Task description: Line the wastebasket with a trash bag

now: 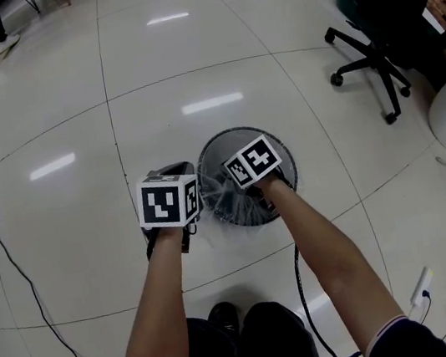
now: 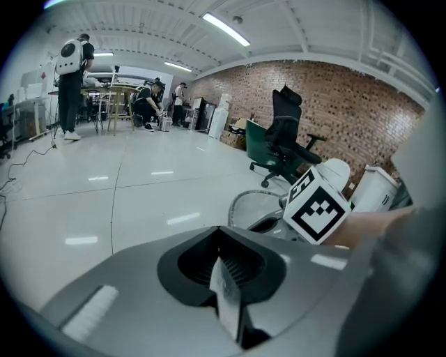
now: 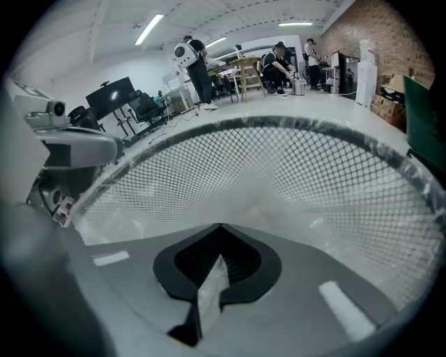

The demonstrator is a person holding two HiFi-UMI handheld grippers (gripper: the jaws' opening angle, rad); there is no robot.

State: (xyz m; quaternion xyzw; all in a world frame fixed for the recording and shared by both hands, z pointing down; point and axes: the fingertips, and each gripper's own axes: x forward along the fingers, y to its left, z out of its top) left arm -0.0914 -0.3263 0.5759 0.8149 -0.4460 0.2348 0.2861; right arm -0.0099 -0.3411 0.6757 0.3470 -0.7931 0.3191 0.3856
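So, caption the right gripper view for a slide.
Right gripper shut on clear plastic trash bag inside black mesh wastebasket.

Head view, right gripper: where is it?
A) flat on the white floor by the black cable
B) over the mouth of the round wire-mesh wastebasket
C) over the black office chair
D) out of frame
B: the right gripper sits over the opening of the round wire-mesh wastebasket. The mesh wall fills the right gripper view, and the jaws are shut on a strip of the translucent trash bag.

Wastebasket point(image 1: 232, 132) black wire mesh; trash bag point(image 3: 258, 199) thin translucent plastic; floor point(image 1: 44, 119) glossy.
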